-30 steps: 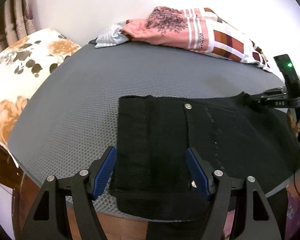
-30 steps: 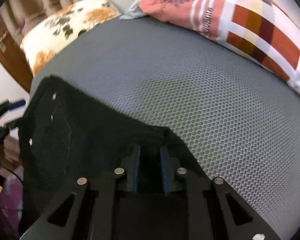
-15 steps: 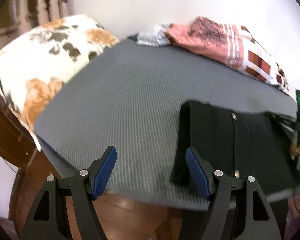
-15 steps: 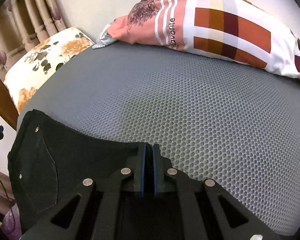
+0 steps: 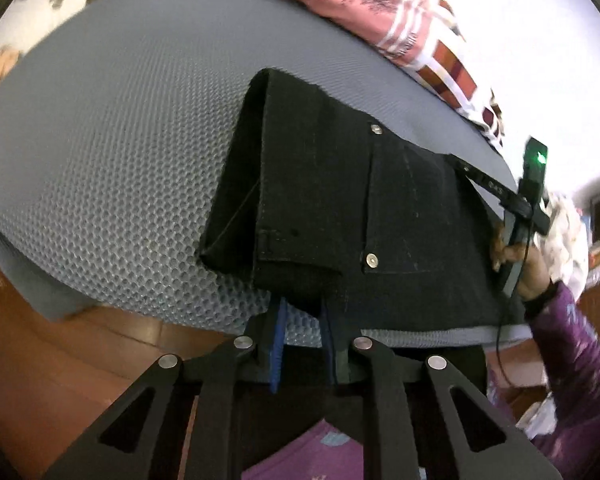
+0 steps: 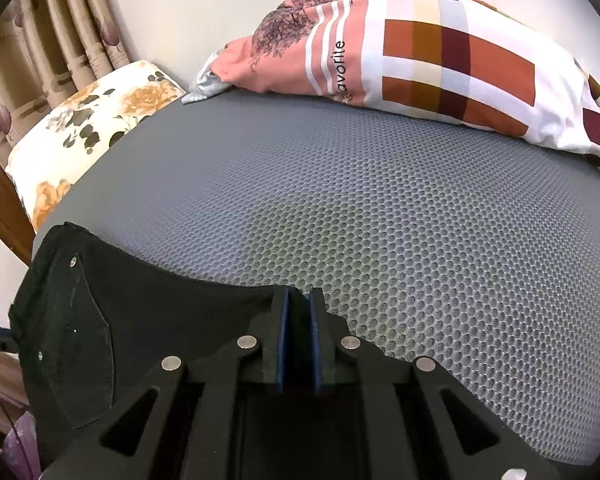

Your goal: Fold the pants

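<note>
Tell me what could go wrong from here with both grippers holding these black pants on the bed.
1. The left gripper pinches only the near corner of the black pants; that thin bite may slip when lifted.
2. Part of the fabric hangs over the edge of the grey mattress, so a lost grip could let it slide off.
3. The right gripper also clamps just an edge, so an uneven pull could skew the fold.

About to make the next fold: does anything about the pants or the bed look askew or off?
Nothing looks damaged. The black pants lie at the near edge of the grey mesh mattress, with the waistband doubled over in an uneven flap. The left gripper is shut on the near corner, and the right gripper is shut on the far edge.
</note>
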### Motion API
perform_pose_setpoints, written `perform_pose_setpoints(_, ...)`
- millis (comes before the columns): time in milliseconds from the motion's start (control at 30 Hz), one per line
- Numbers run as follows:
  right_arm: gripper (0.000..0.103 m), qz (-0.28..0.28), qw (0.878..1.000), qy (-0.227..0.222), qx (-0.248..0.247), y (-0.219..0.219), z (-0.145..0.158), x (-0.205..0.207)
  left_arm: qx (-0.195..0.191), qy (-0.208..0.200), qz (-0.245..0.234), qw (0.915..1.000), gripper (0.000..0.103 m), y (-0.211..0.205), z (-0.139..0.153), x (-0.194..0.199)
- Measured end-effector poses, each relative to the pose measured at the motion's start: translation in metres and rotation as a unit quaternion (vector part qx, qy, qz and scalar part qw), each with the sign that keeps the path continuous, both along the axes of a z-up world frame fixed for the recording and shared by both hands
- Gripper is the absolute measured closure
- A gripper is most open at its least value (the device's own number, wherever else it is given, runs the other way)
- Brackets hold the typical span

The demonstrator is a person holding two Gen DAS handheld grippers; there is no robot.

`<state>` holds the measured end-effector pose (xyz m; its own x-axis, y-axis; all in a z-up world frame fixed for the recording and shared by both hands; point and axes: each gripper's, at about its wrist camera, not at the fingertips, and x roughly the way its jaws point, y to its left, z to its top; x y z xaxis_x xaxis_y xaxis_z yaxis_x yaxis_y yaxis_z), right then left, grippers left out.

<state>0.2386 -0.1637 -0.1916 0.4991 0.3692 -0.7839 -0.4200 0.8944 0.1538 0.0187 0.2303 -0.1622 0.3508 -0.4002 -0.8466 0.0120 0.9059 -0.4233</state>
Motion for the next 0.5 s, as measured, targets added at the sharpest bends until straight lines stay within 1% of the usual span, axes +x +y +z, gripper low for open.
perform_pose_setpoints(33,0.094,0.000,1.000,0.000,0.000,0.000,0.000,0.000,-0.002,-0.001,0.003,1.0000,0.087,0.000,0.000,0.000)
perform_pose_setpoints(100,0.094,0.000,1.000,-0.001,0.000,0.000,0.000,0.000,0.008,-0.023,0.004,0.9997,0.088,-0.002,0.007,-0.001)
perform_pose_setpoints(133,0.094,-0.001,1.000,-0.001,0.000,0.000,0.000,0.000,0.023,-0.043,0.001,0.9988,0.088,-0.006,0.016,-0.002)
perform_pose_setpoints(200,0.092,-0.006,1.000,-0.008,0.000,-0.001,0.001,-0.001,0.039,-0.077,0.000,0.9962,0.089,-0.012,0.031,0.000)
perform_pose_setpoints(267,0.091,-0.011,1.000,-0.018,0.001,-0.003,0.003,-0.002,0.067,-0.121,0.001,0.9904,0.089,-0.022,0.047,0.005)
perform_pose_setpoints(300,0.091,-0.014,1.000,-0.024,0.001,-0.003,0.004,-0.004,0.082,-0.132,-0.004,0.9878,0.089,-0.025,0.049,0.008)
perform_pose_setpoints(333,0.091,-0.019,0.999,-0.030,-0.002,-0.003,0.005,-0.005,0.101,-0.131,-0.012,0.9861,0.089,-0.025,0.043,0.012)
perform_pose_setpoints(367,0.091,-0.023,0.999,-0.033,-0.005,-0.003,0.006,-0.006,0.105,-0.116,-0.016,0.9876,0.089,-0.023,0.033,0.014)
perform_pose_setpoints(400,0.091,-0.024,0.999,-0.034,-0.007,-0.003,0.006,-0.006,0.100,-0.083,-0.014,0.9914,0.089,-0.016,0.016,0.016)
perform_pose_setpoints(433,0.091,-0.024,0.999,-0.034,-0.008,-0.003,0.006,-0.006,0.089,-0.062,-0.012,0.9941,0.088,-0.009,0.001,0.016)
perform_pose_setpoints(467,0.091,-0.024,0.999,-0.034,-0.008,-0.003,0.006,-0.006,0.067,-0.074,-0.008,0.9950,0.085,-0.001,-0.005,0.011)
perform_pose_setpoints(500,0.091,-0.023,0.999,-0.034,-0.007,-0.003,0.006,-0.006,0.061,-0.083,-0.008,0.9946,0.084,0.002,-0.005,0.008)
